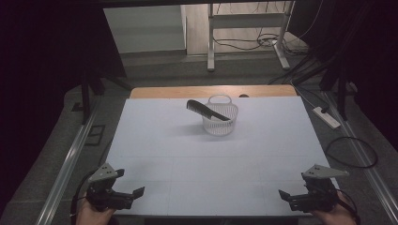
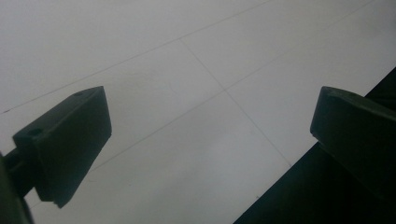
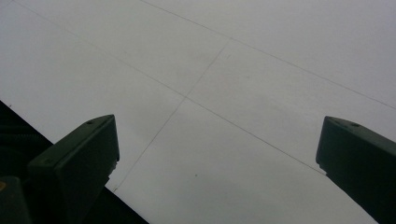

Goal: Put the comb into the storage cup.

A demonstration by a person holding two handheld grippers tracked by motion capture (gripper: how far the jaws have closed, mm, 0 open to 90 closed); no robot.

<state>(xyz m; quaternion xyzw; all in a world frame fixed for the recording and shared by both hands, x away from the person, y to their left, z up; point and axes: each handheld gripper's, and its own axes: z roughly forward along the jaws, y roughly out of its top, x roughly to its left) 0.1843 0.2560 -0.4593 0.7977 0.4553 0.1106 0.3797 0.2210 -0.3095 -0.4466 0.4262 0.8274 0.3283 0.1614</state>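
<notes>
In the high view, a small translucent white plastic basket with a loop handle (image 1: 219,117) stands on the white-covered table (image 1: 155,140) toward twelve o'clock from the person, a little past the table's middle. A black plastic comb (image 1: 207,110) lies slanted across the basket's rim, one end dipping inside at about four o'clock and the other sticking out past the rim toward ten o'clock. It rests on the basket rather than fully within it. The left gripper (image 1: 132,196) sits at the near edge around seven o'clock, the right gripper (image 1: 287,198) around five o'clock, both well apart from the basket and holding nothing. In the left gripper view, the two black jaws stand wide apart over bare table with faint seam lines, the dark edge at four o'clock. In the right gripper view, the jaws are likewise spread wide and empty, the table's edge at seven o'clock. Judging from this, the comb looks already placed, or not yet picked; no grasp is under way.
</notes>
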